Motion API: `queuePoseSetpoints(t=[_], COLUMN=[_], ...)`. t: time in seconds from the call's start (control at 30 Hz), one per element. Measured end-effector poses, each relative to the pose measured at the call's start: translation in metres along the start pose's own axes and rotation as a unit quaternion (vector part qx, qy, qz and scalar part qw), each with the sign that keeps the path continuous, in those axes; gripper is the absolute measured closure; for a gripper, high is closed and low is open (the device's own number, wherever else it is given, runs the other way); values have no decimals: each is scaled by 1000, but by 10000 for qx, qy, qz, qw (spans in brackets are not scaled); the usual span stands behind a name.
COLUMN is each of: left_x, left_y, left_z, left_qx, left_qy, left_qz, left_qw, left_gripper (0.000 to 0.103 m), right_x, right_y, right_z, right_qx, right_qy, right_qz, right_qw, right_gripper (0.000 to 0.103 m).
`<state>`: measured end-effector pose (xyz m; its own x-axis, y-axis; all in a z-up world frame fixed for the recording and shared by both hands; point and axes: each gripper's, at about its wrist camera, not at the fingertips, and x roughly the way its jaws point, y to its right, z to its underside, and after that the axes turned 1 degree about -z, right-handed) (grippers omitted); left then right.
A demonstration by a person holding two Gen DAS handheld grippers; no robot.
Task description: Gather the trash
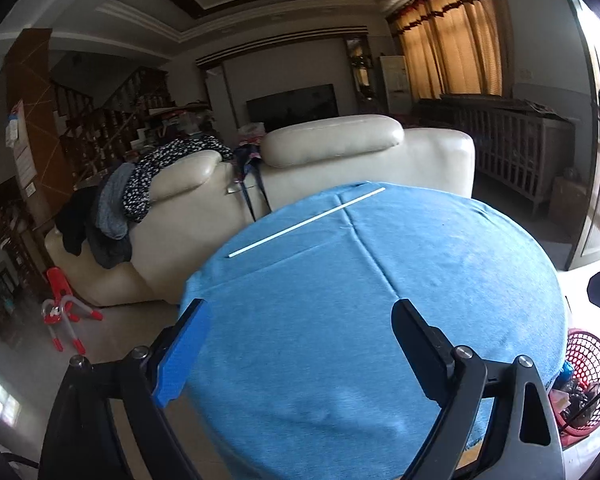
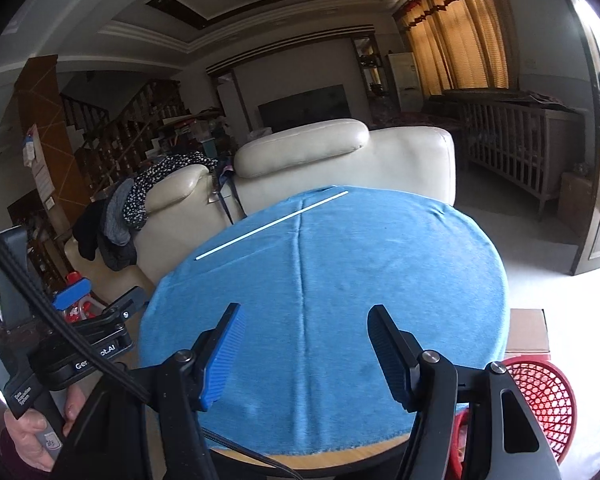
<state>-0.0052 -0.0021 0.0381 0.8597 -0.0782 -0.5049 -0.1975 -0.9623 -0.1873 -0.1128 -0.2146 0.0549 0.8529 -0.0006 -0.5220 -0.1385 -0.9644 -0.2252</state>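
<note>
- your left gripper hangs over the near part of the round table, its jaws spread wide with nothing between them.
- your right gripper sits over the same near edge, jaws likewise apart and empty; in its view your left hand shows at the lower left, wrapped round the other tool's handle.
- a blue cloth covers the table, with fold creases running across it and a strip of wooden edge showing at the front.
- the one piece of trash, a thin white stick, lies flat on the far side of the cloth, slanting from the left edge up toward the back rim, well apart from both grippers.
- a red mesh basket stands on the floor just beside the table on your right, with some scraps inside it.
- behind the table is a cream leather sofa with dark clothes draped over its left back.
- further off you have a dark tv, a wooden staircase, orange curtains and a slatted crib; a red and white toy lies on the pale floor at the left.
</note>
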Motion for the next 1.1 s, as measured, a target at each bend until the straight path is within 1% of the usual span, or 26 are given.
queuePoseSetpoints(t=[0.27,0.57,1.1], left_x=[-2,-5,-11], left_y=[-25,-40,-50], left_z=[6,14,19], left_qx=[-171,-261,-264], left_qy=[-62,-69,-10], left_qz=[-12,-54,-79], left_qw=[9998,9996,9996], left_gripper=[11,11,11], right_x=[7,12,16], right_y=[-27,-47,-65], right_z=[-1,-2,0], right_qx=[-158,-241,-337], right_qy=[-13,-9,-57], right_qz=[-48,-88,-200], right_qw=[9999,9997,9992], right_gripper=[36,36,36])
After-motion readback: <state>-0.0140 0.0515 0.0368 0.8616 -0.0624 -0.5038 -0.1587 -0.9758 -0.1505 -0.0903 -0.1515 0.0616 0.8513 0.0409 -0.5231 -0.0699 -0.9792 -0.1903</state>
